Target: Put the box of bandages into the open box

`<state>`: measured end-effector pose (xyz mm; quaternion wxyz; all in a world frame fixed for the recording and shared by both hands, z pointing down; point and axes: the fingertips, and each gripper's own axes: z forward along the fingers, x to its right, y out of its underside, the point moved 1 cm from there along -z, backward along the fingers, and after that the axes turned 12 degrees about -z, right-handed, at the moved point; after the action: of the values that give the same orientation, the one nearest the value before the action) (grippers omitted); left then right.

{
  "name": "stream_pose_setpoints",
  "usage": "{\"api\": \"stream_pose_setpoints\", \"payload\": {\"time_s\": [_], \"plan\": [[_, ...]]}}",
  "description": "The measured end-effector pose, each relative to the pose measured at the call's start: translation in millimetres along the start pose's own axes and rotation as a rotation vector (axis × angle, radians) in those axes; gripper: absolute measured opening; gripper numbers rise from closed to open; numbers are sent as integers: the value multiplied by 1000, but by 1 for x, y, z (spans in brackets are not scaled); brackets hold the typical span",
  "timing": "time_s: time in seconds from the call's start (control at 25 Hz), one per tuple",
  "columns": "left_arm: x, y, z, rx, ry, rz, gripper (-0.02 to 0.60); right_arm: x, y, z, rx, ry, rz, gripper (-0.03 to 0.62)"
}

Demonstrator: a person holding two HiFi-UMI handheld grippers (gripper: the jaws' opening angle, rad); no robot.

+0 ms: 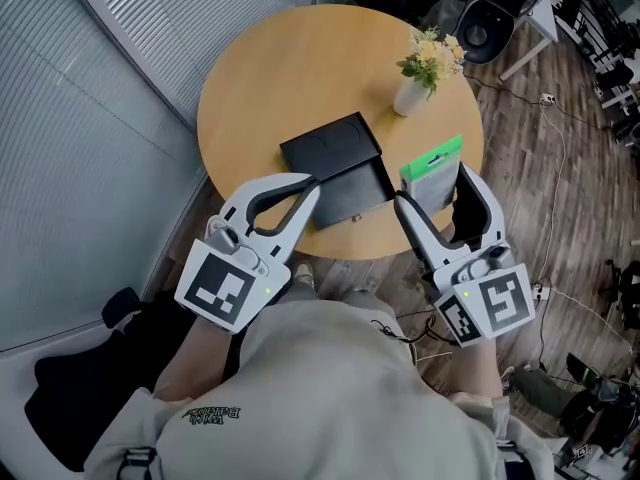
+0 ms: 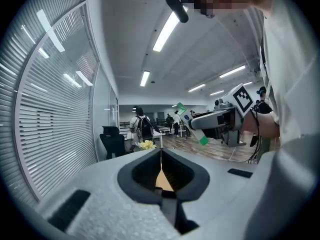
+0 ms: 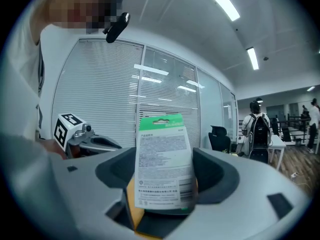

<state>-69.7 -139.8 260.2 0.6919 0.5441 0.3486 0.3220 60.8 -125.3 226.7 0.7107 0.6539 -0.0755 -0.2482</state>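
Just beyond the person's pale top (image 1: 350,388), the left gripper (image 1: 312,184) was closed on nothing, its tip at the black open box (image 1: 330,150). The right gripper (image 1: 432,196) clamped the bandage box (image 1: 432,163) upright, just right of the open box, over the round table's (image 1: 260,78) near edge.

A person in a pale grey sweatshirt (image 1: 340,388) with dark lettering holds the white, black-lined left gripper (image 1: 311,182) and right gripper (image 1: 432,184), each bearing a black-and-white marker cube (image 1: 222,290) and small green light (image 1: 268,290); a thin black cable (image 1: 395,330) crosses the sweatshirt.
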Motion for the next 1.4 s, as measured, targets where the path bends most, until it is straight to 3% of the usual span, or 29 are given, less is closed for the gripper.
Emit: {"api": "stream_pose_setpoints", "payload": {"time_s": [0.48, 0.68, 0.88, 1.4], "plan": [[-9, 7, 27, -27, -103, -55, 23, 21, 29, 16, -50, -149, -46, 324], [-20, 20, 30, -53, -157, -63, 23, 24, 47, 26, -106, -254, -20, 323], [-33, 34, 33, -74, -192, -51, 23, 20, 68, 46, -174, -353, -88, 322], [-49, 84, 56, -167, -199, -123, 23, -7, 131, 78, -340, -519, -203, 324]]}}
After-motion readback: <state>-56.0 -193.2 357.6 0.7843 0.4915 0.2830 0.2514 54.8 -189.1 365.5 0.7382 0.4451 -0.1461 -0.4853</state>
